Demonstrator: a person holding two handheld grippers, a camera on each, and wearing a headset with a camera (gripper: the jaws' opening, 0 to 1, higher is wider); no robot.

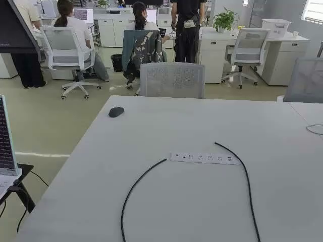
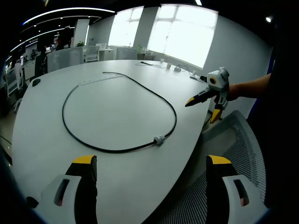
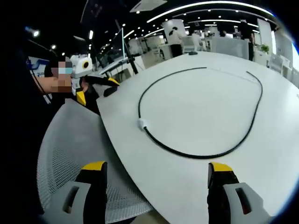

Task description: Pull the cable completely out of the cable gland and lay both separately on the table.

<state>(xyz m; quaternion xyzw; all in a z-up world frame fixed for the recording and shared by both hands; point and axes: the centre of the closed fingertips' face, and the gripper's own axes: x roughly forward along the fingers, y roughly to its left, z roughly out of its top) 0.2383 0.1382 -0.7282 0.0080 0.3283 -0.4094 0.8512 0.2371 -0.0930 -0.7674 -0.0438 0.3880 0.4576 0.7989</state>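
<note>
A long black cable [image 1: 135, 185] lies in a wide loop on the white table [image 1: 192, 206]. In the left gripper view the cable [image 2: 112, 150] carries a small white cable gland [image 2: 159, 139] near the table's near edge. My left gripper [image 2: 150, 163] is open and held back from the edge, nothing between its jaws. The right gripper view has the gland [image 3: 142, 123] on the cable [image 3: 258, 98], with my right gripper [image 3: 158, 167] open and off the table. Each gripper appears in the other's view: right gripper [image 2: 209, 101], left gripper [image 3: 91, 84].
A white power strip [image 1: 204, 158] lies inside the loop's far end and a black mouse [image 1: 116, 112] beyond it. A grey mesh chair back [image 2: 229, 140] [image 3: 65, 140] stands between the grippers and the table. Another chair [image 1: 172, 79] is at the far edge; people are in the office behind.
</note>
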